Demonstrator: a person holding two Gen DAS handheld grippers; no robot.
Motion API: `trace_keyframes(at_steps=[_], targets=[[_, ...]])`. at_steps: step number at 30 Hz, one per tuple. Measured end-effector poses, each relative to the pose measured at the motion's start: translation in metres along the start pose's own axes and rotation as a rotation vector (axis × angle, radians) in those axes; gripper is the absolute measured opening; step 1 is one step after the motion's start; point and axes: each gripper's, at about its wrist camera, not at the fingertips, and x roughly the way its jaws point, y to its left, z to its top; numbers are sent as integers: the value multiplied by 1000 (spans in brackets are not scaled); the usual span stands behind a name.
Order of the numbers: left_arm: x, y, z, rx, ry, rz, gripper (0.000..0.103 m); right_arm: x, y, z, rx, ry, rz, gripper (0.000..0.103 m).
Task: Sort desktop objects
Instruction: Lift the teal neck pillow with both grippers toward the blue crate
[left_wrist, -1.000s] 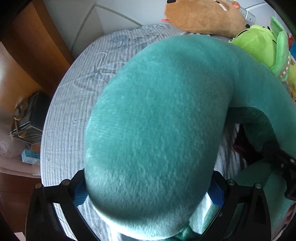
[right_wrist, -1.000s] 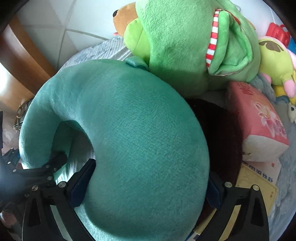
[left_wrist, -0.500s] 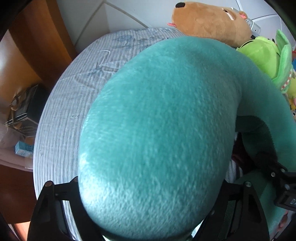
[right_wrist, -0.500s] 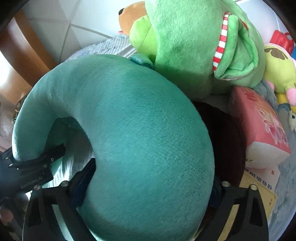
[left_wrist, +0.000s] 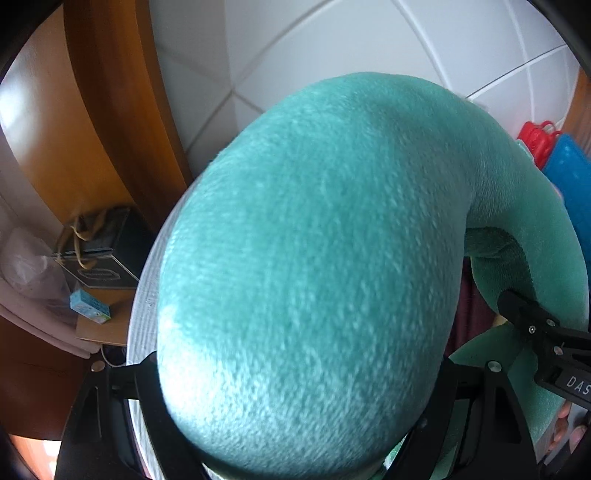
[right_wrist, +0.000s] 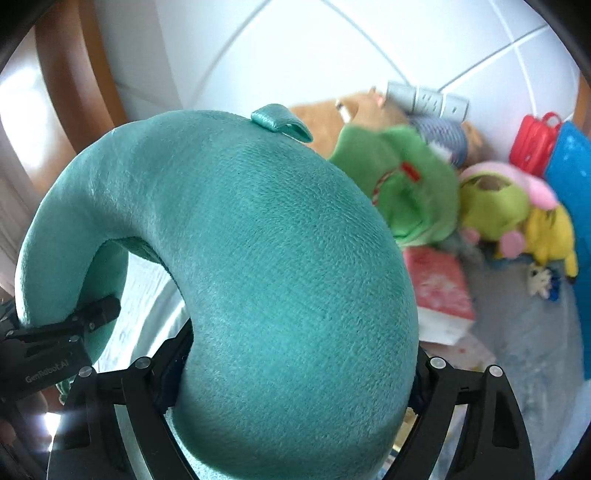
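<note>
A teal U-shaped neck pillow (left_wrist: 314, 258) fills the left wrist view, hanging above the striped grey cloth (left_wrist: 142, 314). My left gripper (left_wrist: 299, 369) is shut on one arm of it, fingers pressing both sides. The right wrist view shows the pillow's (right_wrist: 258, 258) other arm between the jaws of my right gripper (right_wrist: 295, 358), which are closing and pressing into it. A small loop (right_wrist: 282, 122) sits on the pillow's top. Each gripper shows in the other's view: the left gripper (right_wrist: 55, 343) and the right gripper (left_wrist: 535, 332).
Plush toys lie at the back right: a green one (right_wrist: 406, 192), a yellow-green one (right_wrist: 498, 199), a brown one (right_wrist: 325, 114). A pink tissue pack (right_wrist: 439, 288), a red case (right_wrist: 535, 140) and a blue board (right_wrist: 576, 184) are nearby. A wooden frame (left_wrist: 122, 110) and a black bag (left_wrist: 96, 258) stand left.
Both grippers have risen with the pillow, lifting it off the cloth. The plush toys and tissue pack now look smaller and farther off. The jaws have squeezed in on the pillow.
</note>
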Motion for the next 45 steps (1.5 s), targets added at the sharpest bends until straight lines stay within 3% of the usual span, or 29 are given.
trace_keyframes(at_steps=[11,20,33,45], targets=[[-71,-58,-37,61,-47,-72,83,-90,-45,-38,40,-57,-60,89],[-112,-138,-60,73,-78,-59,83,-137,-129,-69,58,-82,-39,90],[-132,-296,-77,45,-93,-54,84,-193,-278,-101,10,-93,-24,90],[-133,-346,-56,152,-117,-122,84,-218,-334,-108,100,-114,-91,90]])
